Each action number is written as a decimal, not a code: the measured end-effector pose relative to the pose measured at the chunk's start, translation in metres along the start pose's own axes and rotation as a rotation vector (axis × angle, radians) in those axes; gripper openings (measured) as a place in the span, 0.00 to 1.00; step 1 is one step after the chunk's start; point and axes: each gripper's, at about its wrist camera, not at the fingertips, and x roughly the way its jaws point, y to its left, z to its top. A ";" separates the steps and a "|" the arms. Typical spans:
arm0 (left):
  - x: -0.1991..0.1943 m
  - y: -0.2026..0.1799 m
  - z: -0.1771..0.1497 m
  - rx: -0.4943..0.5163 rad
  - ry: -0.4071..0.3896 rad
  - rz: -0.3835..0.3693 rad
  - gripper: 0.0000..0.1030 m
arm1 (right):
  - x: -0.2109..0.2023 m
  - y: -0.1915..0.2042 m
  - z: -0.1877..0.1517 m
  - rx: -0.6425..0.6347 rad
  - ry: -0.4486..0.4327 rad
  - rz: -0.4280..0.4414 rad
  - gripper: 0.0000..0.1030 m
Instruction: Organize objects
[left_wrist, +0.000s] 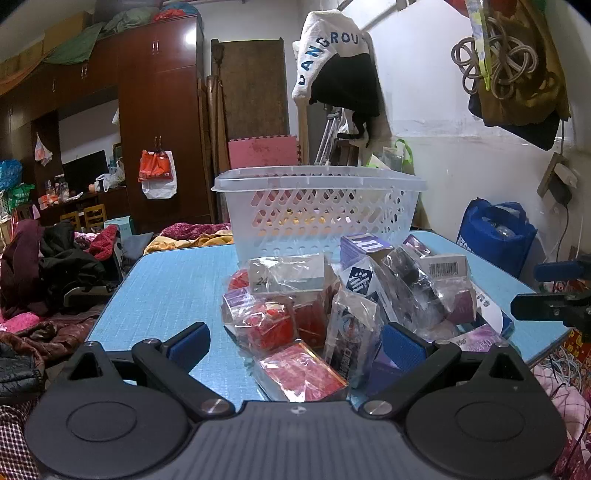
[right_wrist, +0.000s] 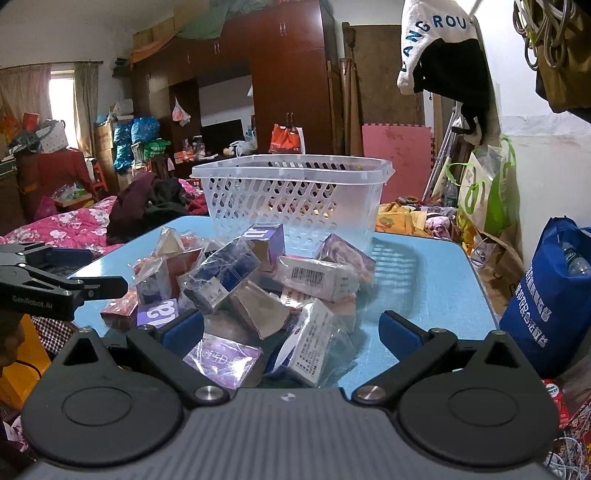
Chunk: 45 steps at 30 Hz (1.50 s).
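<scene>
Plastic-wrapped boxes heaped on blue counter just before white basket, pile dead ahead of both wide-open, empty claws, left claw nearest red packet, right claw over white box.

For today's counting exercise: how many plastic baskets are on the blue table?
1. The white perforated basket stands at the far end of the blue table, behind the pile of wrapped boxes. None other shows, though the pile could hide small things.
</scene>
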 end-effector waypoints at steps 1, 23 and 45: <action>0.000 0.000 0.000 0.000 0.000 0.000 0.98 | 0.000 0.000 0.000 0.001 -0.001 0.000 1.00; 0.001 -0.002 0.000 0.003 0.000 -0.006 0.98 | 0.001 -0.001 0.000 0.008 -0.009 0.013 1.00; -0.001 0.000 -0.001 -0.004 0.001 -0.009 0.98 | 0.002 -0.005 0.000 0.023 -0.008 0.003 1.00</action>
